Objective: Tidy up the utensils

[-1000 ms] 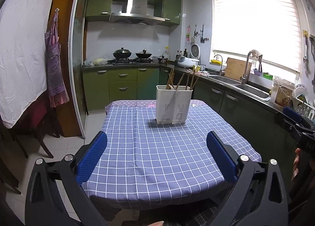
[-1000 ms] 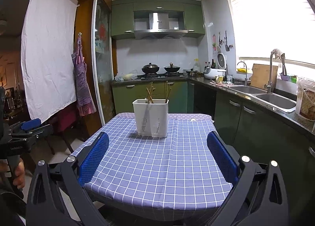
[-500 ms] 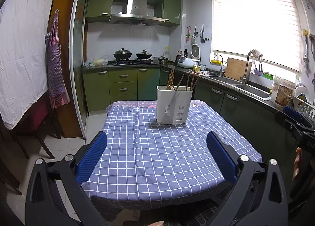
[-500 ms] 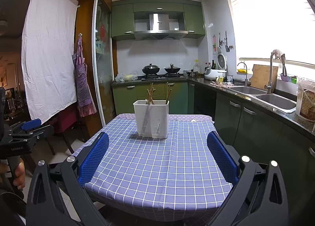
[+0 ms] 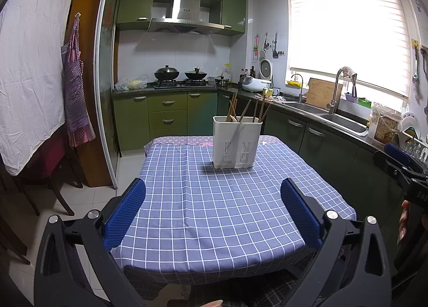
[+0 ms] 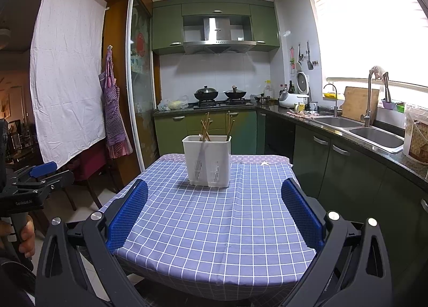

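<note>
While both jaws are spread wide and nothing is held, the white slotted plastic utensil caddy [image 5: 237, 142] of upright wooden chopsticks [image 5: 242, 109] is seen at twelve o'clock from the left hand-held gripper [image 5: 212, 216], well apart on the blue checked counter [image 5: 214, 213]. From the right hand-held gripper [image 6: 214, 216] it is likewise placed near twelve o'clock, and neither hand is judged clearly nearer.

A matt blue checked cloth [image 5: 214, 208] covers the worktop. At 12 o'clock on it stands a white slotted plastic holder [image 5: 236, 142] with bare wooden chopsticks [image 5: 242, 110]. The left claw [image 5: 212, 216] and right claw [image 6: 214, 216] have textured blue rubbery pads [image 6: 301, 213] on matt black plastic.
</note>
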{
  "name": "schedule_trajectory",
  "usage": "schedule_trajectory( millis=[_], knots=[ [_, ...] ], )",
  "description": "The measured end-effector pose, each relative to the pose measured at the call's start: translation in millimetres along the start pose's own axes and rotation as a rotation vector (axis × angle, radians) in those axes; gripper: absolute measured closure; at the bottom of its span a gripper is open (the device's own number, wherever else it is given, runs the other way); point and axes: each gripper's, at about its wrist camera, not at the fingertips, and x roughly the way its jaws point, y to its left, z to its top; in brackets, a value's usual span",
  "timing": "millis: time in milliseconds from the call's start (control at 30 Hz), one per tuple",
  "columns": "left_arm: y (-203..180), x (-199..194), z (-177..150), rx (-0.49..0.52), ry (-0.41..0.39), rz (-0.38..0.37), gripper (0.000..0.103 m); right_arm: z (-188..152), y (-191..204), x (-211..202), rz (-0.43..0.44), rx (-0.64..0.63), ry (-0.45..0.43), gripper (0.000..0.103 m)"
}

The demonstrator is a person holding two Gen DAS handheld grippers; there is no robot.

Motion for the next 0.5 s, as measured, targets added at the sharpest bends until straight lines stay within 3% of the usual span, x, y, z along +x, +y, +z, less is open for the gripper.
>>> schedule_trajectory(
  millis=[500],
  knots=[
    [-0.2,0.0,-2.4,0.003,0.004,-0.002,0.007,-1.2,2.2,1.6,0.002,-0.001,0.002,0.005]
  ],
)
